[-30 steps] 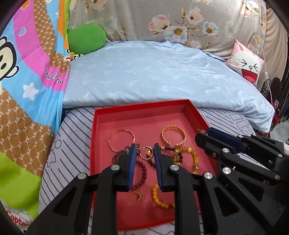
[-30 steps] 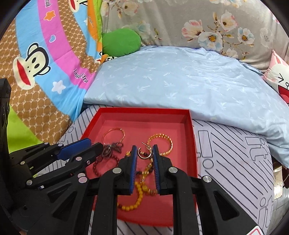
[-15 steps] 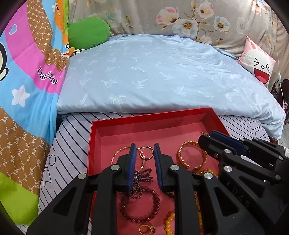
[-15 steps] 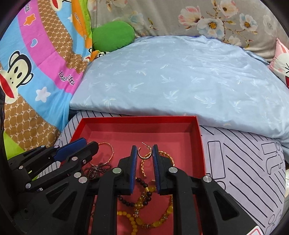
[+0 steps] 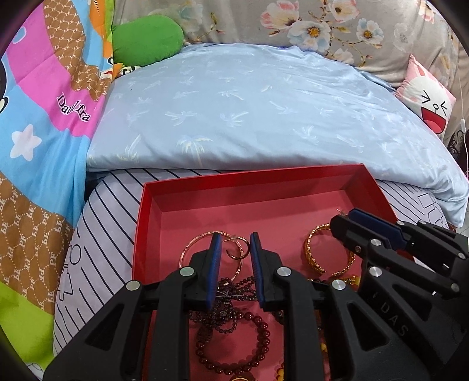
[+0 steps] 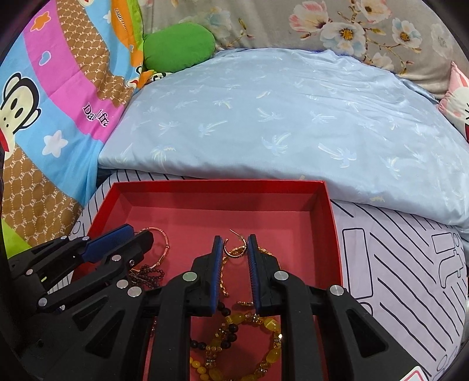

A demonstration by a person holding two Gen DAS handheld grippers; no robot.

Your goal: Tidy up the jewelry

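Striped bedding [image 5: 96, 234] is being used as the surface for a red tray [image 5: 249, 181] at lower centre. A small gold hoop earring [image 5: 238, 249] is being clamped by the left gripper [image 5: 234, 252], jaws narrowly parted. Another gold hoop earring [image 6: 233, 249] is being gripped likewise by the right gripper [image 6: 234, 249], above the tray's bracelets.

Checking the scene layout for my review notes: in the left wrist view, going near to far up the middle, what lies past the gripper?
Dark red beaded bracelet → small open gold hoop earring between the left gripper fingers → bare floor of the red tray → pale blue palm-print pillow → grey floral cushion.
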